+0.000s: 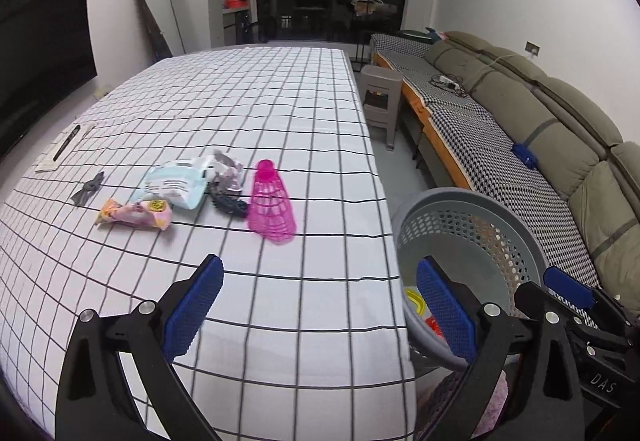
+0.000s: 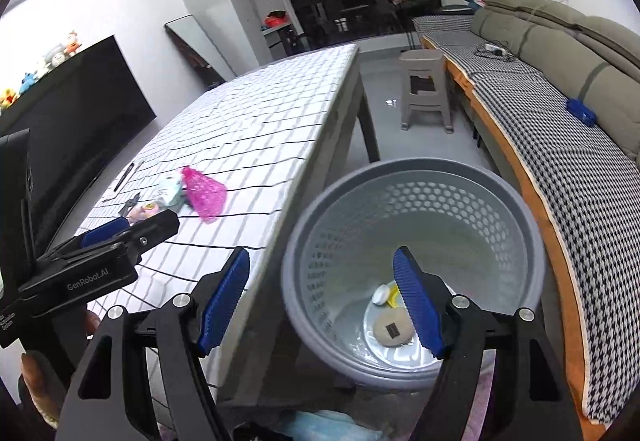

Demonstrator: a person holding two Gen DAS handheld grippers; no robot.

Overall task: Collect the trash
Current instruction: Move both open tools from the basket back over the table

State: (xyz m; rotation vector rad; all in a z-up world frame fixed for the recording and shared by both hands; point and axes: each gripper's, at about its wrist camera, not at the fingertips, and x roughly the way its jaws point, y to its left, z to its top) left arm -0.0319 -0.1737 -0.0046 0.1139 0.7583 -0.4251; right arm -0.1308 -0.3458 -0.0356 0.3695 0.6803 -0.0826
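Trash lies on the checked tablecloth (image 1: 280, 101): a pink mesh cone (image 1: 271, 203), a pale blue packet (image 1: 176, 183), a pink snack wrapper (image 1: 136, 216), a crumpled grey wrapper (image 1: 226, 171) and a dark scrap (image 1: 87, 189). A grey perforated bin (image 2: 416, 253) stands beside the table's right edge and holds a few pieces of trash (image 2: 394, 325). My left gripper (image 1: 316, 305) is open and empty above the table's near part. My right gripper (image 2: 324, 301) is open and empty over the bin's rim. The pink cone also shows in the right wrist view (image 2: 204, 195).
A black pen on white paper (image 1: 64, 145) lies at the table's left edge. A grey stool (image 1: 380, 97) stands beyond the table. A long sofa (image 1: 540, 129) runs along the right. A dark TV (image 1: 44, 53) is on the left.
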